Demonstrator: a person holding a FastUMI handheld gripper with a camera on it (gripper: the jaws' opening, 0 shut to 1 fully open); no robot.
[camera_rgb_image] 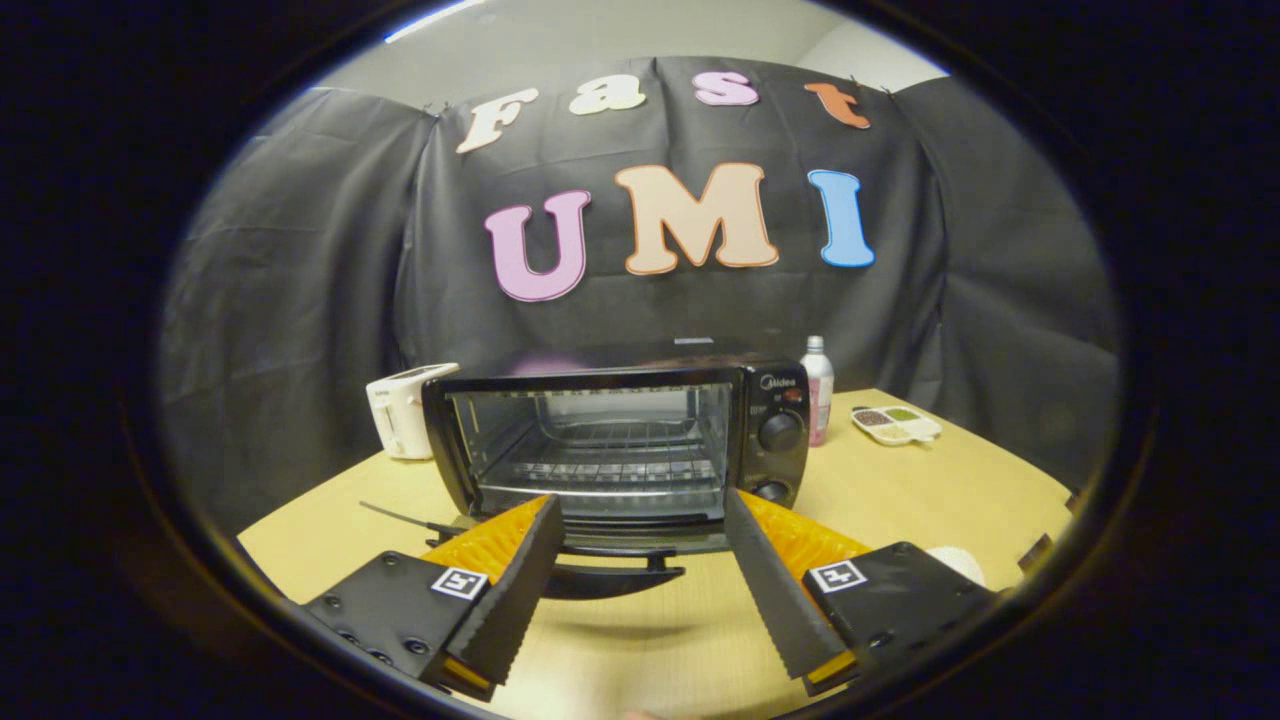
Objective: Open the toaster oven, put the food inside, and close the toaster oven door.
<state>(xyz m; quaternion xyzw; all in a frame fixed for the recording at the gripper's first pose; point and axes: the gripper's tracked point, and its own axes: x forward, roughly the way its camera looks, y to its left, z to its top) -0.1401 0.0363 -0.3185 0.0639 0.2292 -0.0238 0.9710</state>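
Note:
A black toaster oven (620,430) stands on the wooden table (900,490) just beyond my fingertips. Its door (640,545) hangs folded down towards me, with the handle (612,579) lowest, between my fingers. Inside, the wire rack (610,465) is bare. My gripper (637,505) is open, with nothing between its fingers, and the tips reach the edge of the lowered door. A pale rounded item (958,562), possibly the food, peeks out behind the right finger's mount; most of it is hidden.
A white toaster (405,410) sits left of the oven. To the oven's right stand a bottle with pink contents (818,388) and a white divided dish (895,425). A thin dark rod (400,518) lies on the table by the oven's left foot.

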